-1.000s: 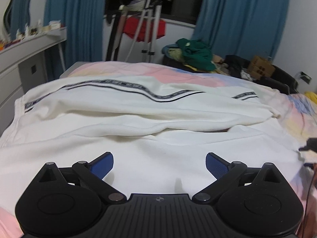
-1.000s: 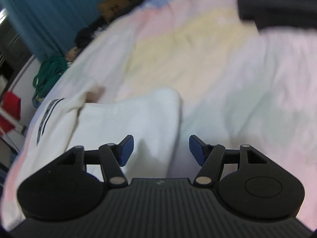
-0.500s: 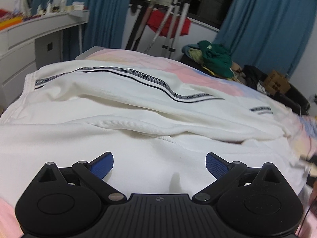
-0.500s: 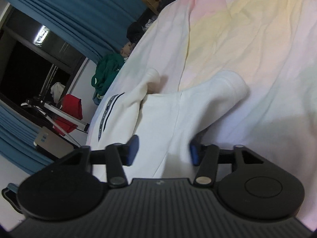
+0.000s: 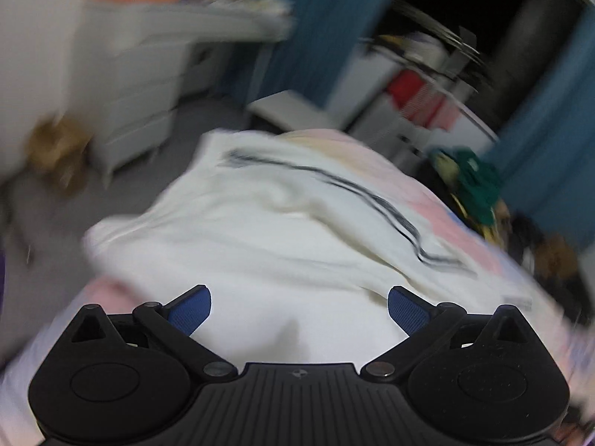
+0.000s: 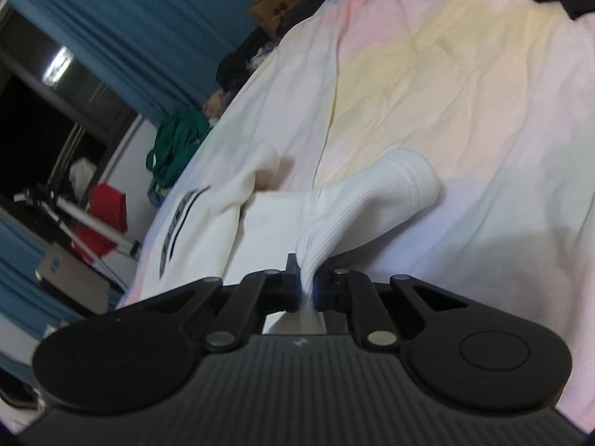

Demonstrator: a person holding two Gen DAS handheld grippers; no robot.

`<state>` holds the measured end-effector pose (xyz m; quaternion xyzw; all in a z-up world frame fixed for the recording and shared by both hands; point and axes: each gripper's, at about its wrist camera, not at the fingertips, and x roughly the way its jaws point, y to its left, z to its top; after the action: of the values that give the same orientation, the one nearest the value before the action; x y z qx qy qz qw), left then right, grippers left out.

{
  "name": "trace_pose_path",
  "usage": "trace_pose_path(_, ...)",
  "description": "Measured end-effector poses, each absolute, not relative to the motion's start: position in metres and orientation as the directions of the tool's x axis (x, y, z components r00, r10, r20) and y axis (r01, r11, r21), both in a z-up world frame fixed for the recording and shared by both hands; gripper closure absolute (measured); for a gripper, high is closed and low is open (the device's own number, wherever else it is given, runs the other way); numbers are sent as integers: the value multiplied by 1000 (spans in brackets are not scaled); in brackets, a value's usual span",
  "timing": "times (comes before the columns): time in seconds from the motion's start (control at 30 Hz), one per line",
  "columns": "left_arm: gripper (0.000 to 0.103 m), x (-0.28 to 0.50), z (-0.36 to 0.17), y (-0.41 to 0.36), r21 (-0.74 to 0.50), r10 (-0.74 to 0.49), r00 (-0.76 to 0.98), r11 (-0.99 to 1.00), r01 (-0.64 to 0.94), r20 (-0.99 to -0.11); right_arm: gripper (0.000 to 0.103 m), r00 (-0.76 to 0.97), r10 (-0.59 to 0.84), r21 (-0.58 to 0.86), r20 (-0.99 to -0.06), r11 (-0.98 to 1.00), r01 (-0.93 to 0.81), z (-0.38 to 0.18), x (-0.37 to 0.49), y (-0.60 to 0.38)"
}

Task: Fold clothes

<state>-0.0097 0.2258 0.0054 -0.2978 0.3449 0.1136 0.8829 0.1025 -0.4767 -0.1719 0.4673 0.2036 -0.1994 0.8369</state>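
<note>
White sweater [image 6: 372,200] cuff pinched in right gripper [image 6: 305,290], left gripper [image 5: 299,308] spread.

Black ribbed tool [image 5: 299,310] bodies, blue pads [image 5: 189,310], silver pivot screws [image 5: 212,368]

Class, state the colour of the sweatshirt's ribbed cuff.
White; the ribbed cuff shows best in the right wrist view.

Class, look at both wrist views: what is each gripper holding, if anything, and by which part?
The right gripper is shut on the white knit sweatshirt, pinching its ribbed edge near the corner. The left gripper is open above it, holding nothing.
</note>
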Motion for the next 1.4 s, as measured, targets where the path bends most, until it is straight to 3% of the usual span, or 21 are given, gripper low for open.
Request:
trace_pose_path(0.1, 1, -40, -7, 282, -622, -41, 752, 593, -512, -658, 94, 848, -146, 733, -509, 443, 516, -173, 98, -481)
trace_pose_path(0.23, 1, -58, -38, 321, -674, -71, 714, 407, -617, -696, 94, 856, -206, 754, -475, 406, 516, -168, 90, -482)
trace_pose_path(0.3, 3, -48, -58, 330, -694, -145, 701, 375, -615, -699, 95, 857, -242, 758, -454, 400, 515, -164, 87, -482)
trace_pose_path(0.43, 17, -26, -90, 338, -749, -273, 698, 270, -605, -662, 95, 841, -324, 709, -433, 453, 540, -153, 84, -478)
trace_pose_path(0.5, 27, -18, -92, 342, -727, -218, 696, 283, -625, -684, 95, 837, -325, 690, -441, 474, 547, -153, 86, -478)
trace_pose_path(0.57, 30, -15, -91, 341, -693, -129, 692, 294, -658, -711, 95, 833, -317, 696, -453, 459, 553, -158, 85, -480)
trace_pose_path(0.6, 31, -13, -93, 340, -707, -148, 700, 292, -644, -699, 94, 829, -315, 697, -462, 449, 559, -161, 83, -481)
trace_pose_path(0.7, 43, -7, -97, 338, -731, -191, 712, 293, -616, -676, 94, 816, -312, 684, -486, 446, 578, -165, 80, -481)
trace_pose_path(0.83, 90, -9, -98, 342, -737, -188, 717, 275, -618, -671, 94, 810, -323, 656, -489, 476, 586, -161, 82, -478)
trace_pose_path(1.17, 94, -9, -29, 343, -819, -148, 850, 391, -419, -505, 94, 818, -410, 592, -404, 564, 575, -107, 77, -451)
trace_pose_path(1.27, 94, 24, 0, 353, -829, -154, 870, 418, -372, -469, 94, 824, -422, 552, -378, 612, 567, -79, 107, -442)
trace_pose_path(1.4, 93, 104, 14, 367, -820, -160, 859, 422, -385, -486, 94, 819, -417, 505, -394, 646, 572, -52, 178, -439)
